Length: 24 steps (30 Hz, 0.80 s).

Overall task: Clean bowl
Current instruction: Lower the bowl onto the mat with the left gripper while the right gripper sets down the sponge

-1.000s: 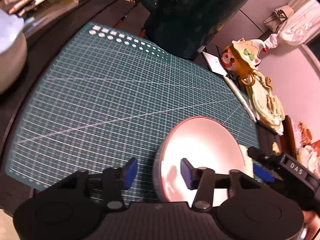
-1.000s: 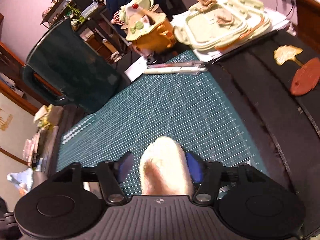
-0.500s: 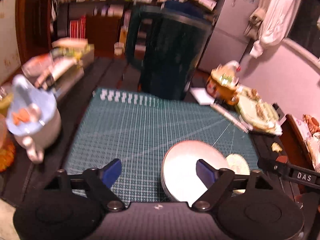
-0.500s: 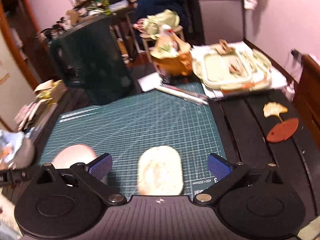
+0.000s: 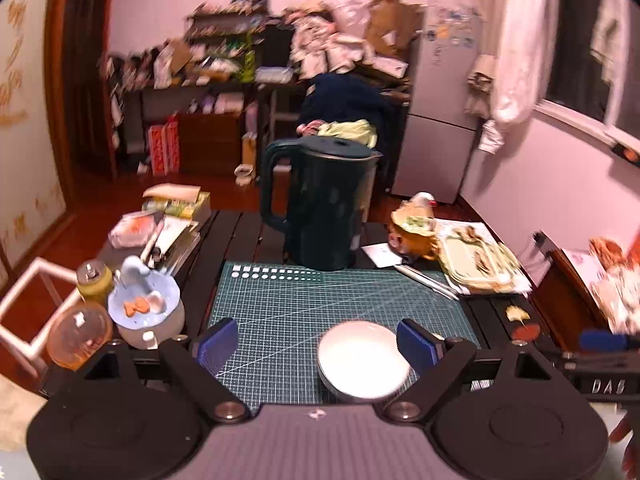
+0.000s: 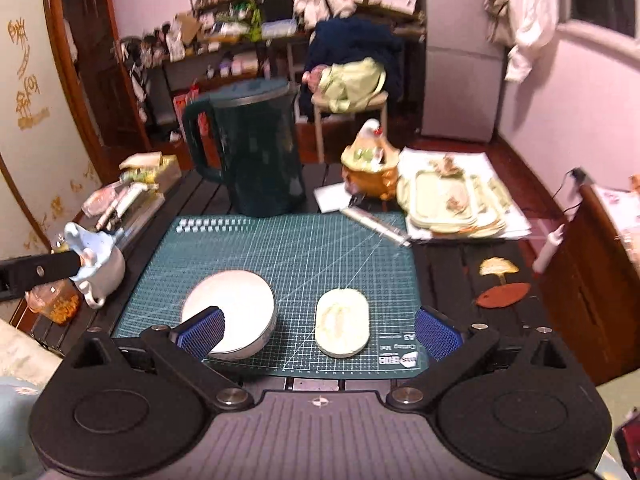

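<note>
A white bowl sits upright on the green cutting mat, near its front edge. To its right lies a pale oval sponge, flat on the mat. My left gripper hovers well above the bowl; its jaws are opening and hold nothing. My right gripper hangs open high over the sponge, touching nothing. Each bowl and sponge lies free on the mat.
A dark green pitcher stands behind the mat. A blue-lidded cup and an orange jar crowd the left edge. A hen-shaped pot, pale green trays and pens lie at the right.
Both grippers let go and opened wide, the left off the bowl's rim, the right off the sponge. Both rose and drew back, so the whole table now shows.
</note>
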Motion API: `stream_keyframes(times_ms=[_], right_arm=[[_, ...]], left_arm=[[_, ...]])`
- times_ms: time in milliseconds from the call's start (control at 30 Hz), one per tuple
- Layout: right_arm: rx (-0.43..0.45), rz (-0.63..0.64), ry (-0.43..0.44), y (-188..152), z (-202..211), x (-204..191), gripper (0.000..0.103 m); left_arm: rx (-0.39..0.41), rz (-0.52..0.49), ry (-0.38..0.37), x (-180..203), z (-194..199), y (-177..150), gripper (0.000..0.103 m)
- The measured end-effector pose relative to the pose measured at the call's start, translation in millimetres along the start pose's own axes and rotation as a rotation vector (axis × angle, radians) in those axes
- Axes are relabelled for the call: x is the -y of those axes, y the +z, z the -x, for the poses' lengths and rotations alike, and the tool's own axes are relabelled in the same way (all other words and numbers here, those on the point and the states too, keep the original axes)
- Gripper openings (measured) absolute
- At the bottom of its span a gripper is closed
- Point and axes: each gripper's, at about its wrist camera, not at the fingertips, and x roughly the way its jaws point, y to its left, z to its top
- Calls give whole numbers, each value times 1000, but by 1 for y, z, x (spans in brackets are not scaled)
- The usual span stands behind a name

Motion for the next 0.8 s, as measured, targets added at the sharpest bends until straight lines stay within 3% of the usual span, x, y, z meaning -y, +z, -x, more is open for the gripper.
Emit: stream_keyframes(times_ms=[100,333,433,600,800], right_arm=[[69,2,-42,-27,25,-9,102],[74,52,-86,-78,11,-29,102],[52,38,-70,-78,6,-32,102],[105,25,-107,-70,8,-32,102],[125,36,-89,-67,10,-35,102]], left_arm=[[8,12,-11,2,9,-25,87],[-20,59,-25,-6,-9,-52,87],[-12,43,0,-6,-10,-52,87],[-17,38,11,-7,-11,-54,87],[-22,21,20,-5,-13,-55,87]])
